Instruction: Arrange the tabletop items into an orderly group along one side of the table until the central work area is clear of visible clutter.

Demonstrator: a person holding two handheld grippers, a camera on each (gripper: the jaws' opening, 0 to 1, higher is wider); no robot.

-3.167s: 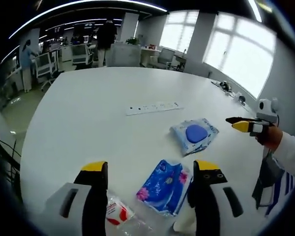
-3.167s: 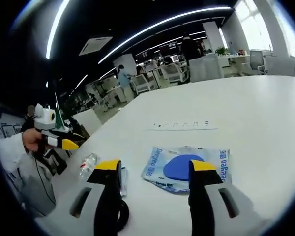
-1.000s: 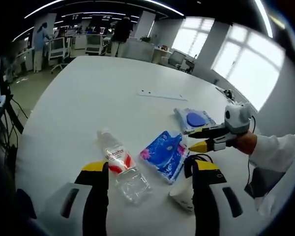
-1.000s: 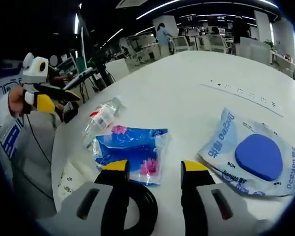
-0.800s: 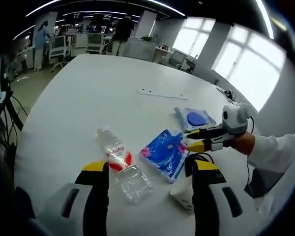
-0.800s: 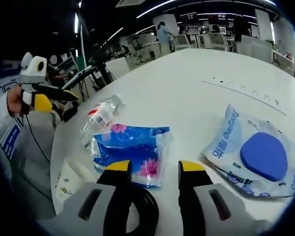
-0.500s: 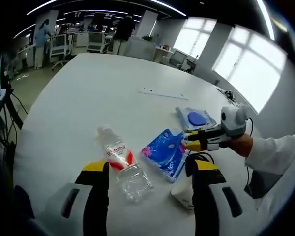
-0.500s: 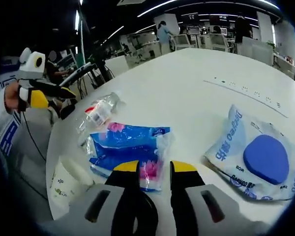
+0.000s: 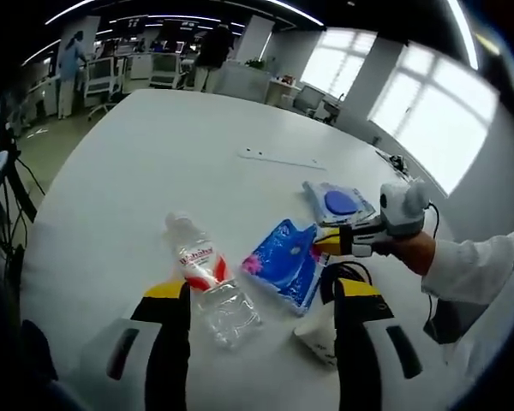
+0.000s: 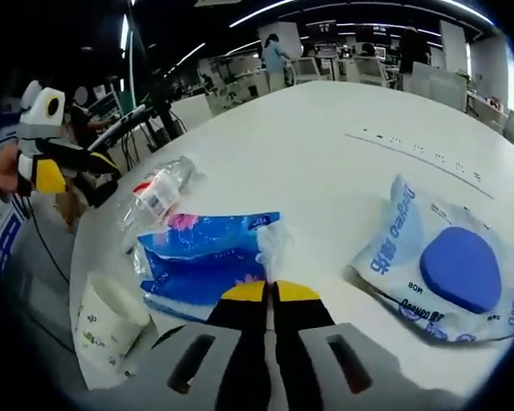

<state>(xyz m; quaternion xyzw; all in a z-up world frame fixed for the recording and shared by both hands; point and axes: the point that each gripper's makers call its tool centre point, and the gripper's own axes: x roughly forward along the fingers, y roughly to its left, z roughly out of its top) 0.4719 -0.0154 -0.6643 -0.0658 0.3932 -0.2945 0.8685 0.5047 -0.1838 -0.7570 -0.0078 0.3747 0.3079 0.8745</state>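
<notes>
A blue tissue pack (image 9: 283, 261) lies on the white table (image 9: 154, 171), near its front edge. My right gripper (image 10: 270, 294) has its yellow tips pressed together on that pack's (image 10: 206, 257) near edge; it enters the left gripper view from the right (image 9: 321, 246). A clear water bottle (image 9: 204, 278) with a red label lies to the left of the pack. A wipes pack (image 9: 338, 204) with a blue lid lies beyond. My left gripper (image 9: 261, 295) hangs open above the table edge, holding nothing, and is seen at the left in the right gripper view (image 10: 98, 175).
A paper cup (image 9: 319, 334) stands by the front edge, with a black cable (image 9: 347, 272) next to it. A white power strip (image 9: 283, 160) lies further out on the table. The bottle (image 10: 158, 197), cup (image 10: 107, 321) and wipes pack (image 10: 450, 265) surround the tissue pack. Office desks and people stand beyond.
My right gripper's jaws have come together from open onto the near edge of the blue tissue pack. The left gripper has stayed open and almost still.
</notes>
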